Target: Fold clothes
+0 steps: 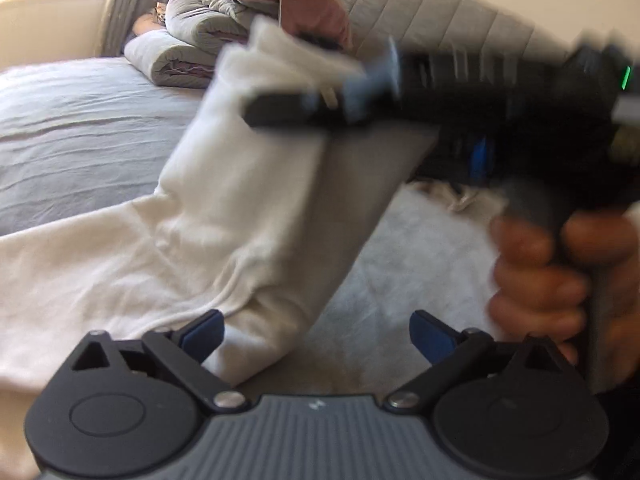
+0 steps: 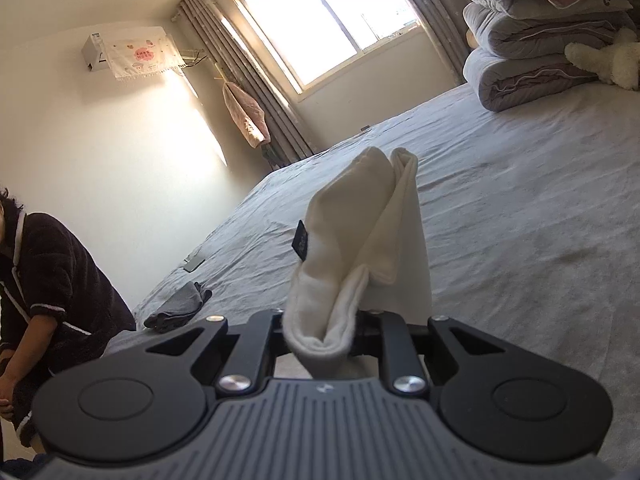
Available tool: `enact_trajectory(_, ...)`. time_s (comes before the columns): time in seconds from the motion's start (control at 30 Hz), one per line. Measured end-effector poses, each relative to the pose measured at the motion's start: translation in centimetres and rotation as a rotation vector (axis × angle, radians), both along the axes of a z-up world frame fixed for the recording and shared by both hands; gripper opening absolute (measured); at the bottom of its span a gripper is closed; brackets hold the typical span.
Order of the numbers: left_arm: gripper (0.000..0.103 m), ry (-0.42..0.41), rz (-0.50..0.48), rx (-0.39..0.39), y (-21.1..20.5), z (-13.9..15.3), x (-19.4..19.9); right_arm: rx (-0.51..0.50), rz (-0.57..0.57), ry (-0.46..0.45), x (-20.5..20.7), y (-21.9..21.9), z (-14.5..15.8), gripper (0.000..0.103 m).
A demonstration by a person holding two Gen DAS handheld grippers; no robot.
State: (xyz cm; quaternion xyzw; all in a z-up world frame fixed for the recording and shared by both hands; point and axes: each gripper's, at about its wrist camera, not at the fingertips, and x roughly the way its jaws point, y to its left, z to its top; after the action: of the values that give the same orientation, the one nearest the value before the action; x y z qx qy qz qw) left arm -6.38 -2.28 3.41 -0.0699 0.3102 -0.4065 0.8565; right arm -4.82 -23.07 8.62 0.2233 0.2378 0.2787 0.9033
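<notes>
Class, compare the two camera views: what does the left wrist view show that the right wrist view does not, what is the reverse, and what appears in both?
Only the left wrist view shows the left hand-held gripper, open beside the draped cloth, and the hand holding the right hand-held gripper from the side.

Only the right wrist view shows the window, the air conditioner, the grey garment on the bed, the phone and a seated person.

Both show the white garment clamped in the right gripper, the grey bedsheet and the stacked quilts.
</notes>
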Motion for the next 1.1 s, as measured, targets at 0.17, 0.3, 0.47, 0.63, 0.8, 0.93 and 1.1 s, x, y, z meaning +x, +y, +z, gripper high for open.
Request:
enact_trajectory(0.17,0.099,0.116,0.054,-0.23,4.2,1.1,3.3,0.01,-0.019,0.012,0.3,-0.6,-0.1,0.019)
enact_trajectory(0.3,0.099,0.27,0.163,-0.435,6.0,-0.2,7.0,0.024,-0.024,0.018,0.3,-0.6,-0.3,0.019)
enact_trajectory(0.47,0.099,0.369,0.255,-0.534,5.7,-1.4,9.2,0.039,-0.031,0.02,0.1,-0.7,-0.5,0.019)
enact_trajectory(0.63,0.099,0.421,0.326,-0.554,4.1,-2.5,10.3,0.053,-0.034,0.022,0.0,-0.7,-0.7,0.019)
enact_trajectory(0.8,0.099,0.472,0.397,-0.574,2.5,-3.5,11.3,0.037,-0.025,0.018,-0.1,-0.2,-0.7,0.019)
enact_trajectory(0.93,0.099,0.501,0.438,-0.575,1.6,-4.1,12.0,0.023,-0.026,0.01,-0.2,0.0,-0.6,0.019)
enact_trajectory(1.1,0.098,0.505,0.442,-0.556,1.5,-4.4,12.3,0.004,-0.028,-0.002,-0.3,0.3,-0.5,0.019)
